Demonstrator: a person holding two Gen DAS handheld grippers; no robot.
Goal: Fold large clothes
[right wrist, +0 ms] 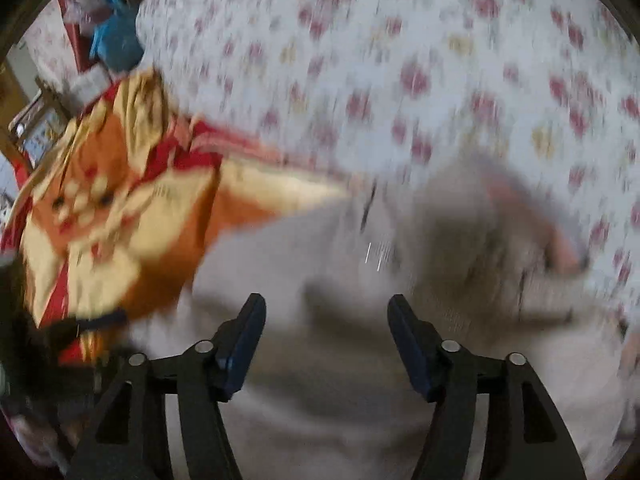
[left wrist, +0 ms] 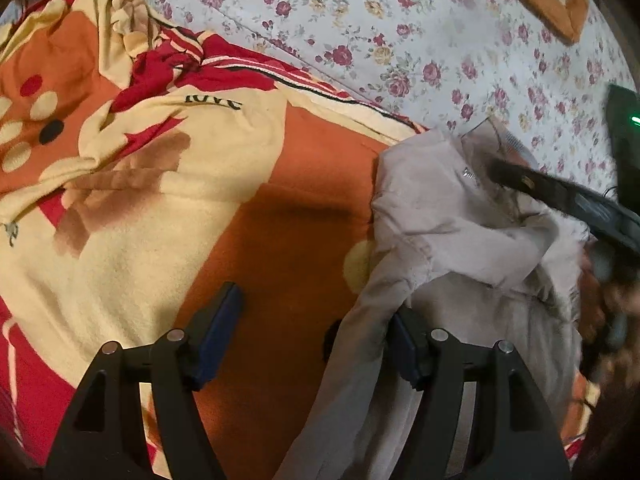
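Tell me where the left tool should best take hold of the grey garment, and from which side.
Probably the hanging fold of the grey garment beside the left tool, approached from above. That edge stands free over the orange blanket, so open fingers could straddle it.

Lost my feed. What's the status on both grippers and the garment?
Left gripper open, grey garment draped over one finger. Right gripper open above it, holding nothing. Garment crumpled on orange blanket.

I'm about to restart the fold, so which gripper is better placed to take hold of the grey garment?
Probably the left gripper: the grey garment already drapes beside one of its open fingers. The right gripper, also open, hangs above the cloth, its view blurred.
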